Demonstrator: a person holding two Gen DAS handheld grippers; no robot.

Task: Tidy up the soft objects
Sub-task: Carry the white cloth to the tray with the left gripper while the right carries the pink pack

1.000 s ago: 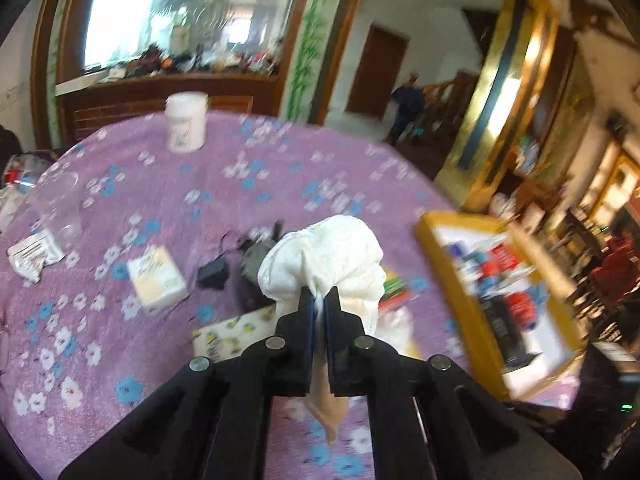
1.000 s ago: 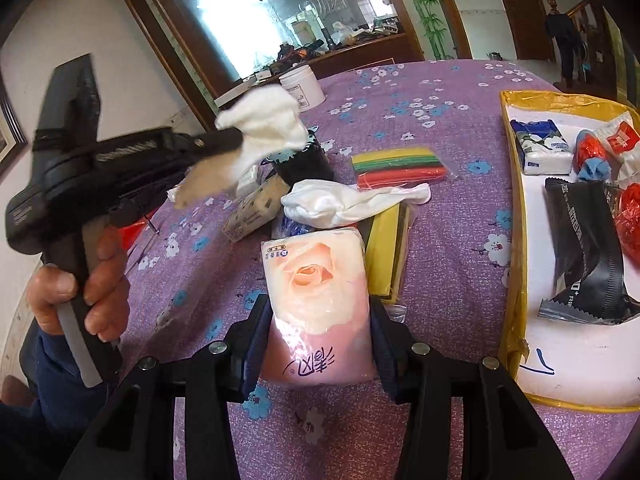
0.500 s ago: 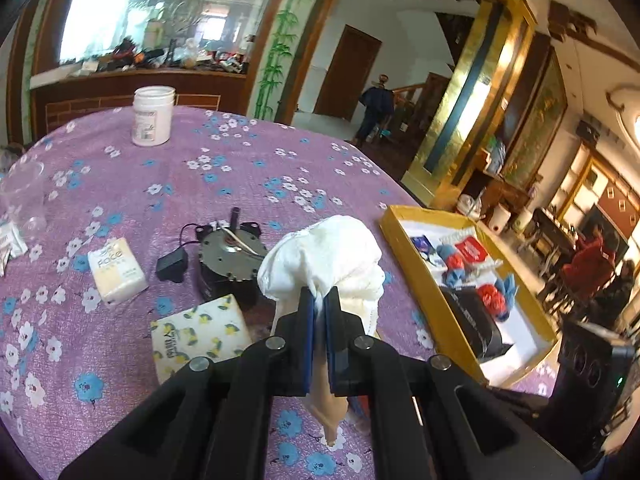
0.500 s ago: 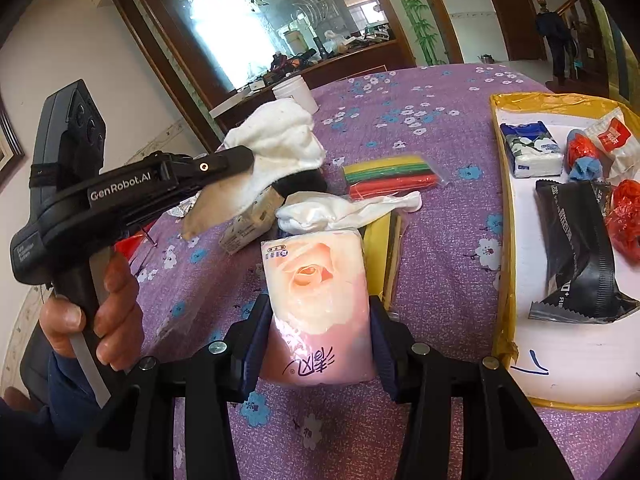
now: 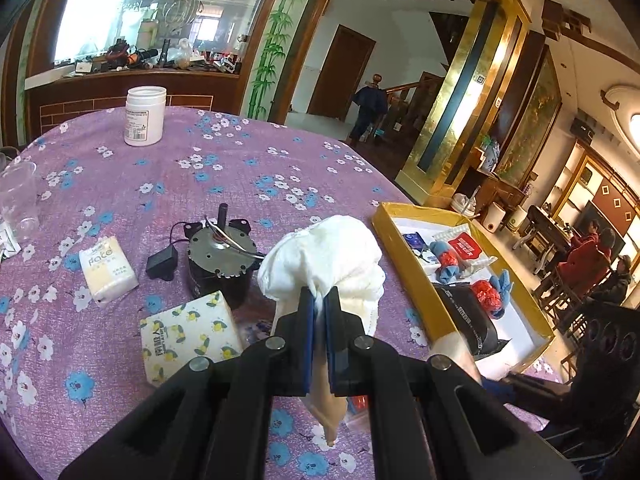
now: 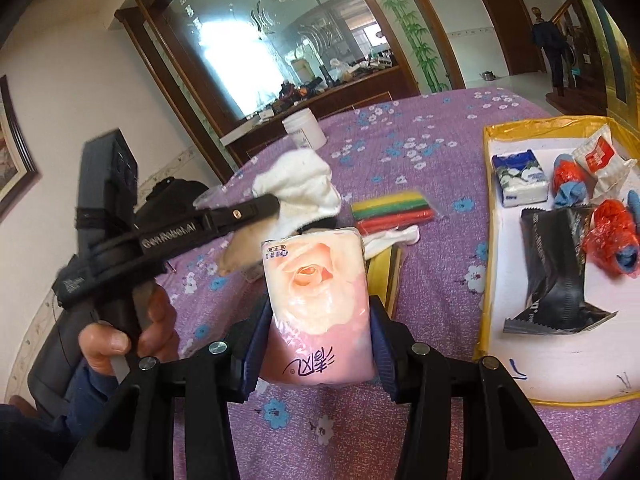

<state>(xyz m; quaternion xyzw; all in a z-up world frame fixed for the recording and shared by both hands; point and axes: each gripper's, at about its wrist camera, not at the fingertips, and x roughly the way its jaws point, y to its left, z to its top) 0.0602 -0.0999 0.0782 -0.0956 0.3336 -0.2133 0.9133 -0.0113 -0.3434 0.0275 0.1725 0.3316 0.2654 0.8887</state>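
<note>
Left hand-held gripper [image 5: 319, 312] pinches the white sock [image 5: 324, 256] above the table [image 5: 192, 176]; right hand-held gripper [image 6: 316, 320] clamps the pink tissue pack [image 6: 318, 300] beside the yellow tray [image 6: 486, 240].

Arched etched mirror [image 5: 160, 12], bamboo-painted wall [image 5: 272, 40], brown door [image 5: 344, 72], gilded pillar [image 5: 460, 104]

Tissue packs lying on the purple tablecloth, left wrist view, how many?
2: a white-and-yellow plastic tissue pack at left, a lemon-print tissue pack nearer the camera; others may be hidden.
</note>
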